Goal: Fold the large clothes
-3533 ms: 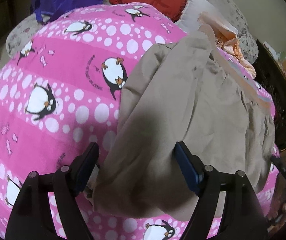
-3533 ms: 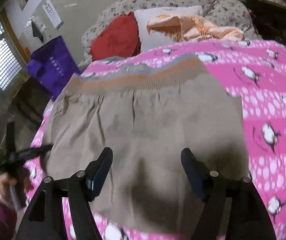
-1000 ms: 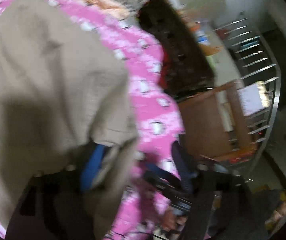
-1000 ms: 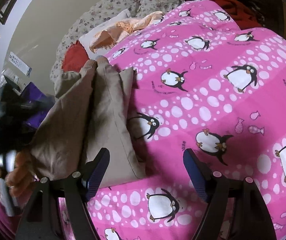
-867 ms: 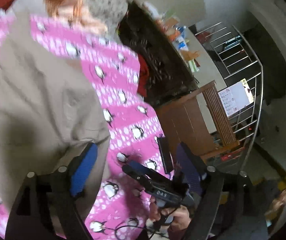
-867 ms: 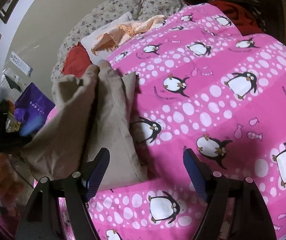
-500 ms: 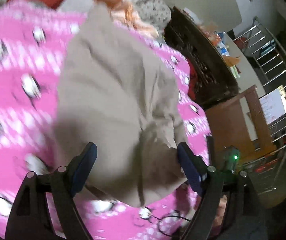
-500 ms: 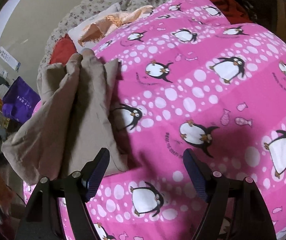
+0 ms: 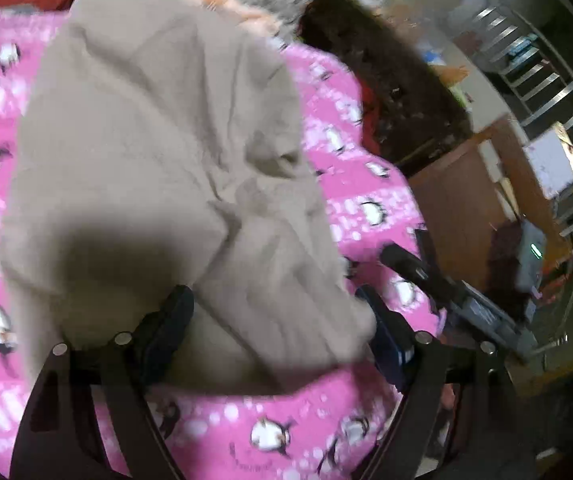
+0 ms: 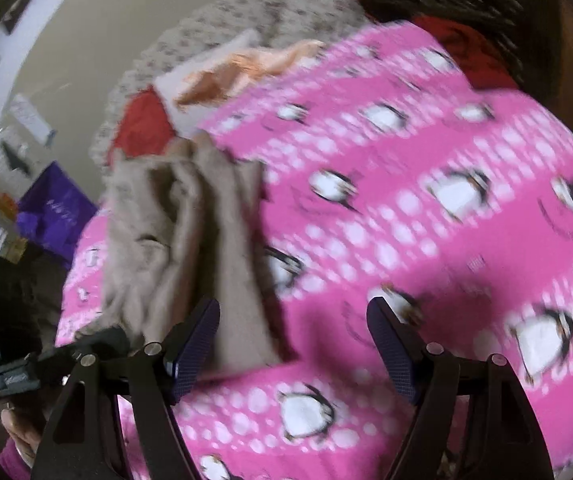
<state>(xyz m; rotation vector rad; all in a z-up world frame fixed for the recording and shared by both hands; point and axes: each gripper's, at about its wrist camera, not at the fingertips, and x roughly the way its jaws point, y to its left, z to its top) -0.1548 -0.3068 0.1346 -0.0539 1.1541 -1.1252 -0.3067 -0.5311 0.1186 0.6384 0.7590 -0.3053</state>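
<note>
A beige garment (image 9: 146,140) lies folded into a long narrow stack on the pink penguin blanket (image 9: 366,208). My left gripper (image 9: 278,332) hovers over the stack's near end. Its jaws stand wide and open, with the cloth's edge lying loose between them. In the right wrist view the garment (image 10: 182,232) sits at the left of the blanket (image 10: 446,240). My right gripper (image 10: 292,348) is open above bare blanket just right of the garment's near corner. The left gripper (image 10: 106,340) shows at lower left, held by a hand in a magenta sleeve.
Behind the blanket lie a red pillow (image 10: 142,128) and a white pillow with an orange cloth (image 10: 246,68). A purple bag (image 10: 54,212) stands off the bed's left. Dark carved furniture (image 9: 386,92), a wooden cabinet (image 9: 466,200) and a metal railing (image 9: 546,80) border the right.
The left gripper let go of the garment's folded-over edge and swung back over the stack's near end. The garment, once spread wide, now lies folded narrow. The right gripper rose slightly.
</note>
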